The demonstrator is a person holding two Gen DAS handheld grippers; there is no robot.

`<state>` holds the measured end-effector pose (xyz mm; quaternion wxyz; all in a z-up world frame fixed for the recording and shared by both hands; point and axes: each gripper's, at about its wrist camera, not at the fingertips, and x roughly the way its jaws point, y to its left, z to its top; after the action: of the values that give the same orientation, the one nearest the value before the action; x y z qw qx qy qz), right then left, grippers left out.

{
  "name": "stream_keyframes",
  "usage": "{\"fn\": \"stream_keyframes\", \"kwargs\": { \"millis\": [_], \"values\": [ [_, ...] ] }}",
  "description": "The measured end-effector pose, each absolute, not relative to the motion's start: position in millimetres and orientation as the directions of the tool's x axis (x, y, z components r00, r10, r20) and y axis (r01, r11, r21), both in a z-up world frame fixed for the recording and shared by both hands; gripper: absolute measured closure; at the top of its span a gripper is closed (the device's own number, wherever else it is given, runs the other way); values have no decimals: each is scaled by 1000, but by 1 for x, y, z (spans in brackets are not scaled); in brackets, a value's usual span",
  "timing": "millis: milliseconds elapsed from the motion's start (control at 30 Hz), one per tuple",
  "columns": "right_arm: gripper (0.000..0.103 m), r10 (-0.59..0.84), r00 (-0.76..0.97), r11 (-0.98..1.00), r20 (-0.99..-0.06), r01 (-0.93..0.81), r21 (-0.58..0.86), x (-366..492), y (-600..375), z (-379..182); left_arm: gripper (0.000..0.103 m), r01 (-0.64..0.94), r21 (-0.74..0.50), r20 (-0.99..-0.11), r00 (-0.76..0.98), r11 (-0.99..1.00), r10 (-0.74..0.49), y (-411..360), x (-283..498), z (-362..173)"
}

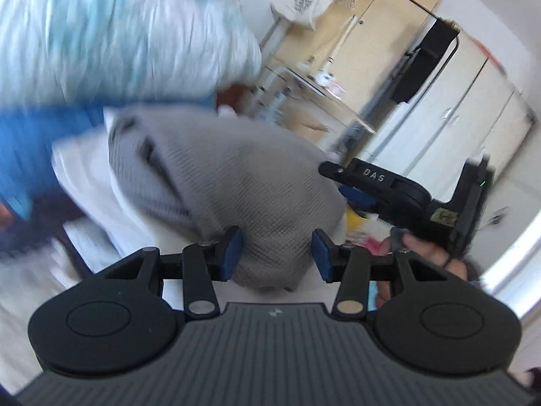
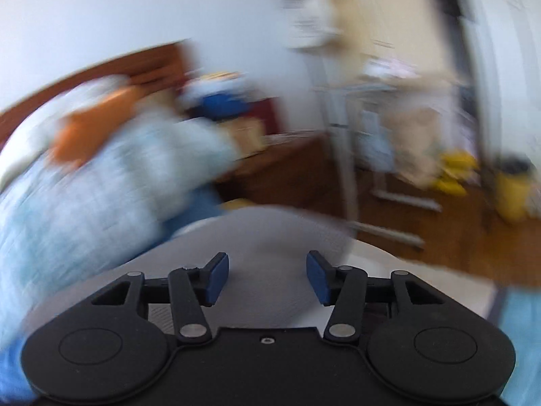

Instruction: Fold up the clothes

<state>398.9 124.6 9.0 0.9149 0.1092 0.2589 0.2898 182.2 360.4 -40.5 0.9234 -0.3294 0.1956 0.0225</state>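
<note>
Ribbed grey knit bulges between the left gripper's parted pads, unpinched; right gripper half-open, empty.

surface: white bed | on it: grey knit garment

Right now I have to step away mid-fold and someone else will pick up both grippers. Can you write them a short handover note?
Left gripper: open, pads either side of the near end of the grey knit garment, not pressing it.
Right gripper: open, nothing between its pads; in the left view it sits just right of the garment.
The garment lies bunched on the white surface, with a light blue bundle behind it.
Done: no neat fold is visible yet.
Left: probably grip the near edge, spread the garment flat, then fold. The right view is badly blurred, so check it first.
</note>
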Motion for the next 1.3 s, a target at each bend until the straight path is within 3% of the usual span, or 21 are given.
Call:
{"fn": "stream_keyframes", "kwargs": {
  "millis": [133, 233, 333, 400, 467, 733, 767, 933, 1067, 1300],
  "values": [
    [42, 644, 662, 733, -385, -387, 560, 391, 78, -15, 58, -134, -678, -348, 924, 723, -156, 373, 168, -52],
    [41, 626, 674, 744, -393, -363, 562, 362, 54, -12, 58, -170, -617, -397, 910, 768, -117, 364, 166, -46],
    [41, 586, 702, 771, -405, -328, 546, 325, 30, 1, 54, -231, -495, -504, 862, 838, -60, 341, 163, -28],
    [41, 579, 713, 774, -396, -327, 542, 297, 15, 14, 38, -209, -415, -494, 869, 885, -26, 316, 147, -9],
    [40, 585, 716, 774, -381, -352, 527, 269, -1, 29, 12, -167, -388, -476, 878, 906, -42, 293, 134, 7],
    [27, 548, 753, 805, -364, -356, 474, 173, -63, 70, 6, -61, -387, -509, 846, 920, -158, 208, 89, 38],
    [21, 534, 761, 812, -367, -343, 472, 163, -71, 72, 2, -69, -385, -514, 844, 920, -152, 199, 83, 40],
    [17, 487, 787, 797, -379, -223, 561, 124, -113, 77, 0, -160, -404, -579, 807, 901, -117, 169, 56, 40],
    [16, 440, 787, 853, -433, -215, 475, 101, -121, 81, 0, -163, -279, -658, 750, 946, -65, 146, 54, 43],
    [16, 402, 789, 890, -465, -218, 400, 64, -142, 81, 0, -189, -148, -673, 739, 971, 42, 109, 41, 43]
  ]
}}
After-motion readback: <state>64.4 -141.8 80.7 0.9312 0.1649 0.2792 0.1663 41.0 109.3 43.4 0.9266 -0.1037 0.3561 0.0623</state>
